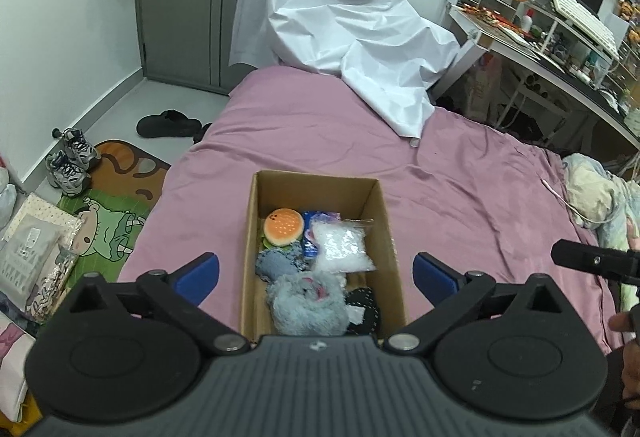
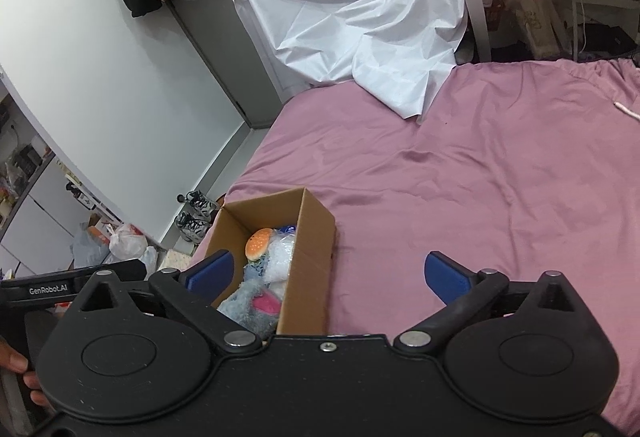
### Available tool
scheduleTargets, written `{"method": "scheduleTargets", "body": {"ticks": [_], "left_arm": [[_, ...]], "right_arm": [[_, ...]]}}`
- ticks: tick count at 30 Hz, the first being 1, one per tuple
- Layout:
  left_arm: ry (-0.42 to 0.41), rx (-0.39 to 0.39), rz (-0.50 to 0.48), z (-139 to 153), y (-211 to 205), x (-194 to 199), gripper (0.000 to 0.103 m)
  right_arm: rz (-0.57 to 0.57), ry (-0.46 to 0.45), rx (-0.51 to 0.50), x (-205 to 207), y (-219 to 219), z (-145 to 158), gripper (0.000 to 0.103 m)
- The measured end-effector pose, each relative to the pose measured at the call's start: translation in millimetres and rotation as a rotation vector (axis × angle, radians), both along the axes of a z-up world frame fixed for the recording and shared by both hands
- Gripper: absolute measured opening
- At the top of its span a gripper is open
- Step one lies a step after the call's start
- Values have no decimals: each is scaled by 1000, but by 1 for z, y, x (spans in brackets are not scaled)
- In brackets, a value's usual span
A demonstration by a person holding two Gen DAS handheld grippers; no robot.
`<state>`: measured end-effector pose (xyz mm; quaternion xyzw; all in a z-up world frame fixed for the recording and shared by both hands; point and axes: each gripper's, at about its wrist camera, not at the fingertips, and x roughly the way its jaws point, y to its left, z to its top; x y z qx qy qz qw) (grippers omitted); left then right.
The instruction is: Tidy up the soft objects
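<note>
A: Was the open brown cardboard box point(image 1: 256, 237) reachable from above?

B: Yes; its top stood open, though the round orange burger plush point(image 1: 283, 227), clear crinkled plastic bag point(image 1: 343, 247) and fluffy grey-blue plush point(image 1: 306, 301) crowded the floor inside.

A: Around it?

B: The pink bedsheet point(image 2: 480, 177) lay bare to the right; a crumpled white sheet point(image 1: 352, 37) blocked the far end.

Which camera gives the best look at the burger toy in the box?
The left wrist view: it looks straight down into the cardboard box, showing the burger toy whole. The right wrist view shows it small, partly hidden.
</note>
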<state>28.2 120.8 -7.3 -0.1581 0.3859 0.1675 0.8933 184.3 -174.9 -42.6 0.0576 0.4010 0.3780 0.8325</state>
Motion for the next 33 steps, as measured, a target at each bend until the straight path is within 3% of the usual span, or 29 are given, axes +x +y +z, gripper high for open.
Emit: {"method": "scheduleTargets", "body": {"ticks": [15, 21, 33], "left_arm": [[20, -21, -27, 33, -40, -23, 102], [17, -33, -54, 47, -59, -31, 102], [18, -1, -97, 63, -94, -44, 102]], "right_arm": [[87, 22, -47, -13, -34, 31, 103], [117, 82, -47, -20, -46, 37, 103], [135, 68, -58, -51, -53, 55, 103]]}}
